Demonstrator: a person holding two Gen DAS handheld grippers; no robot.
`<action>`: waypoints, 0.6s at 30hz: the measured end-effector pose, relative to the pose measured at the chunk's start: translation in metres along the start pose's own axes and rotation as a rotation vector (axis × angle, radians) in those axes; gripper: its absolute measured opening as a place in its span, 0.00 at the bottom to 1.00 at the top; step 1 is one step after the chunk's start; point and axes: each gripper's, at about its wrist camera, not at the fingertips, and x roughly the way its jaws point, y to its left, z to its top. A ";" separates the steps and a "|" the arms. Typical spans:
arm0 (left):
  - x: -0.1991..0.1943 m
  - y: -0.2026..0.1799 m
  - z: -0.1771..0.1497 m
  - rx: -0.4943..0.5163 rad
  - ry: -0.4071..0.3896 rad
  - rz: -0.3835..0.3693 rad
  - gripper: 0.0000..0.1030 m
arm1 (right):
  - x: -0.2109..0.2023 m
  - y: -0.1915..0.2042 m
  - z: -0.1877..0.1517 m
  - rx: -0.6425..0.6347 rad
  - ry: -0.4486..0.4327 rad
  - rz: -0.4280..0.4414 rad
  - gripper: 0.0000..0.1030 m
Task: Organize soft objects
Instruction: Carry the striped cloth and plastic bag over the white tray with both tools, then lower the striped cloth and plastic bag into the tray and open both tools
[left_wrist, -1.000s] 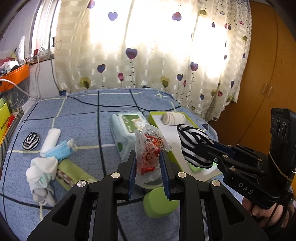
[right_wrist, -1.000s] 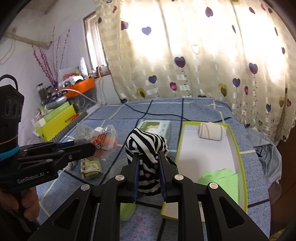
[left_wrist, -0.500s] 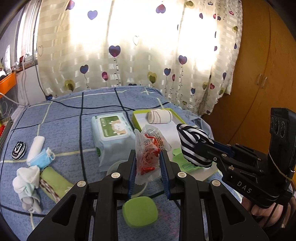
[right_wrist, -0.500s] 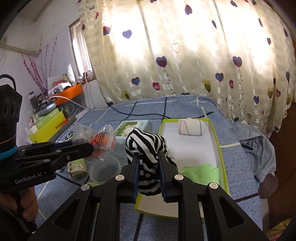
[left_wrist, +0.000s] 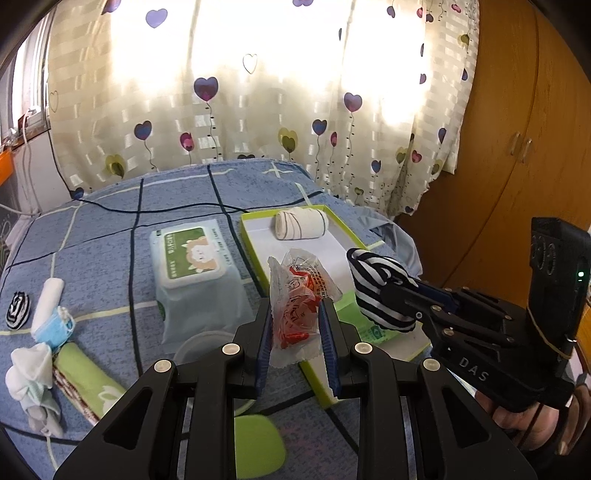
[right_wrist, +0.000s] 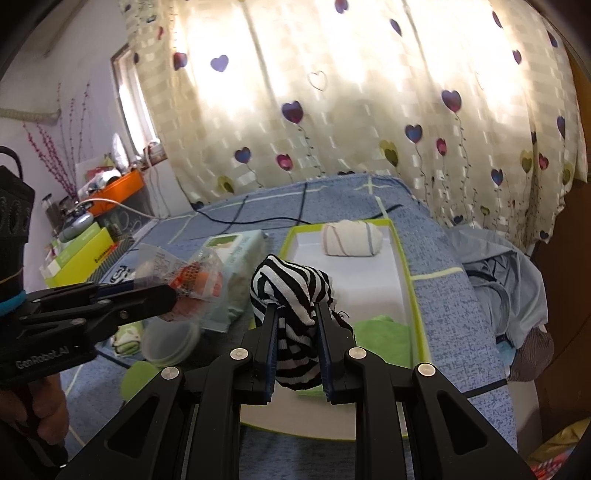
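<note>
The left tool (left_wrist: 295, 325) is clamped on a clear snack packet (left_wrist: 297, 295), held above the bed (left_wrist: 110, 236). The right tool (right_wrist: 296, 334) grips a striped sock bundle (right_wrist: 291, 291) over the green-rimmed tray (right_wrist: 404, 258), which holds a rolled cream cloth (right_wrist: 351, 238).

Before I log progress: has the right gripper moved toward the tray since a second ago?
Yes. The right gripper, shut on the striped sock, now hangs over the green-rimmed tray instead of short of it.

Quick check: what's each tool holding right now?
Left tool: closed on the clear snack packet.
Right tool: closed on the black-and-white striped cloth.
</note>
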 end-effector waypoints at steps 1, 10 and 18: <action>0.002 -0.001 0.001 0.001 0.001 0.000 0.25 | 0.002 -0.005 0.000 0.010 0.004 -0.006 0.17; 0.020 -0.003 0.005 -0.006 0.025 0.001 0.25 | 0.025 -0.035 0.000 0.063 0.045 -0.040 0.18; 0.035 -0.006 0.009 -0.012 0.049 0.011 0.25 | 0.051 -0.045 0.004 0.089 0.068 -0.020 0.33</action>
